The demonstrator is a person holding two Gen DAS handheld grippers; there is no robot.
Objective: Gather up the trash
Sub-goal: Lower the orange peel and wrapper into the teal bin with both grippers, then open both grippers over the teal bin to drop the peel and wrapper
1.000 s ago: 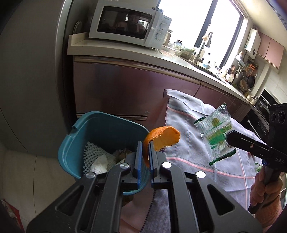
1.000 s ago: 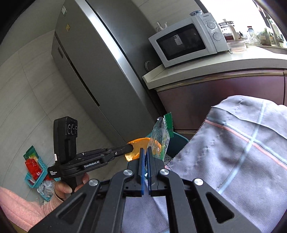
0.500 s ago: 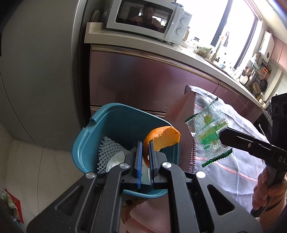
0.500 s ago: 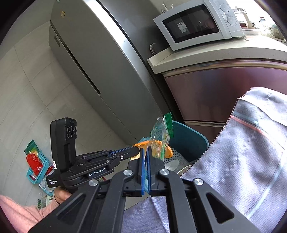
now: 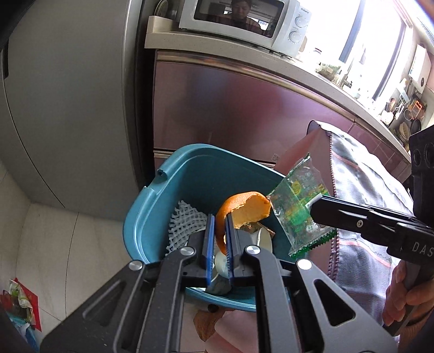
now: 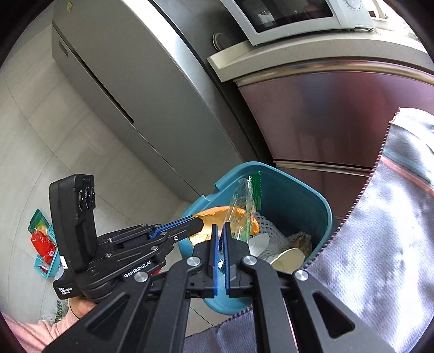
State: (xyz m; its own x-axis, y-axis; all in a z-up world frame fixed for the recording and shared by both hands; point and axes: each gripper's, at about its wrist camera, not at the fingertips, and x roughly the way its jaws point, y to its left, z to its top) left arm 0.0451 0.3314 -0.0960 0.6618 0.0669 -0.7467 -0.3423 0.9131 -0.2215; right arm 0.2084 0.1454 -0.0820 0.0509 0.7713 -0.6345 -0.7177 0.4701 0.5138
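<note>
Over the open mouth of the teal bin [image 5: 168, 195], the left gripper [image 5: 219, 230] holds a curl of orange peel [image 5: 244, 209], its blue-padded jaws clamped on the peel's lower strip. Just beside it, above the bin's right rim, the right gripper [image 6: 221, 239] has its jaws closed on a clear green-printed wrapper [image 6: 244, 206], which stands up between the pads. Inside the bin lie a white foam fruit net [image 5: 181, 225], a paper cup [image 6: 287, 258] and some crumpled scraps.

The left wrist view alone shows the wrapper's flat printed face, the microwave [image 5: 241, 21] on the counter, and the window down the kitchen. The right wrist view alone shows the fridge's [image 6: 135, 89] full front, the person's pink sleeve [image 6: 29, 331], and a small tray of packets [image 6: 43, 244] on the floor tiles. A grey cloth [image 6: 379, 244] hangs at the bin's right side in both.
</note>
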